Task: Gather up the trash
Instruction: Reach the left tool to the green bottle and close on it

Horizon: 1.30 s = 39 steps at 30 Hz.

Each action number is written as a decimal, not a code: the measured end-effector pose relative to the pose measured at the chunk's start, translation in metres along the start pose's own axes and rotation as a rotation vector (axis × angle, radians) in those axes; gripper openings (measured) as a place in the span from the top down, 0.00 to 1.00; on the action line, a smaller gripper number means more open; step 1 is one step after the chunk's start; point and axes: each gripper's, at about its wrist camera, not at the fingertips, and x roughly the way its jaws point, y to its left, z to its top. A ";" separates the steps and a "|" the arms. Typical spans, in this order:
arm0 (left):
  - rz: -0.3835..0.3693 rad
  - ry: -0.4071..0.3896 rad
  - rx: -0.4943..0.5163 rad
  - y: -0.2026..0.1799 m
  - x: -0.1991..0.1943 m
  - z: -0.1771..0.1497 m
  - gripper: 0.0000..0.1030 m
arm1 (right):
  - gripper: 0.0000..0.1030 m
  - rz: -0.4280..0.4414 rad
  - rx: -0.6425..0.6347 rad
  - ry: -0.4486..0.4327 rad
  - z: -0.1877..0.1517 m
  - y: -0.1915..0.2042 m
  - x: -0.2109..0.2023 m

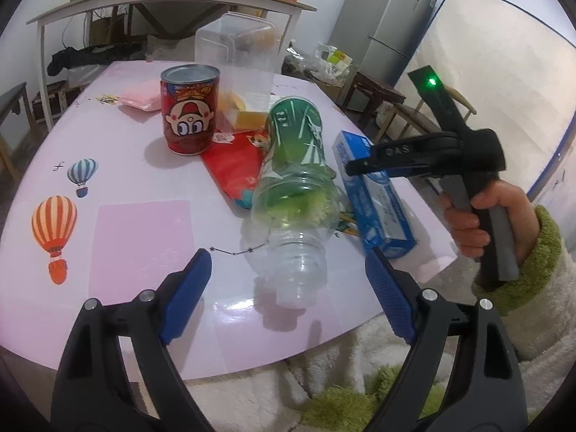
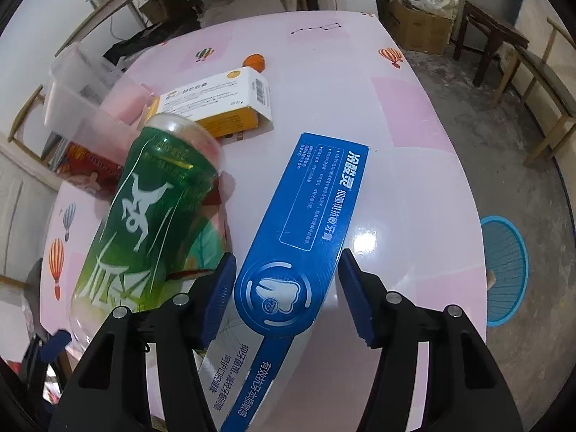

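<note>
While both rigs hang over the near edge of the pink worktop (image 1: 144, 237), I record the following, nearest first. My left tongs (image 1: 288, 280) stand wide apart with nothing between the pads; the neck of the clear plastic bottle (image 1: 291, 194) lies on its side just ahead of them, untouched. My right tongs (image 2: 286, 284) straddle the near end of the blue toothpaste box (image 2: 309, 223). The left pad looks to be at the carton's edge, while a sliver of worktop shows beside the right pad, so I judge the grip not yet made.

Bottle and box lie side by side, very near one another, the bottle partly over a red packet (image 1: 234, 165). Farther off stand a red can (image 1: 189, 111), a yellow and white carton (image 2: 223, 104) and a clear tub (image 1: 235, 50). A blue basket (image 2: 504, 270) sits on the floor to the right, beyond the worktop edge.

Risks, as I judge them: the left pad sits close to the bottle, so closing could nudge it into a roll. A long box held at one end may droop or twist out. A hard squeeze could crush the light carton.
</note>
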 end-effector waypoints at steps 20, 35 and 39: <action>-0.175 0.064 -0.116 -0.007 0.007 -0.014 0.23 | 0.44 0.131 -0.032 0.008 -0.003 -0.012 -0.001; -0.115 0.032 -0.183 0.016 0.005 -0.008 0.23 | 0.39 0.237 0.035 0.007 -0.002 -0.022 -0.006; -0.115 0.040 -0.183 0.019 0.010 -0.008 0.23 | 0.39 0.215 0.043 -0.028 -0.001 -0.022 -0.018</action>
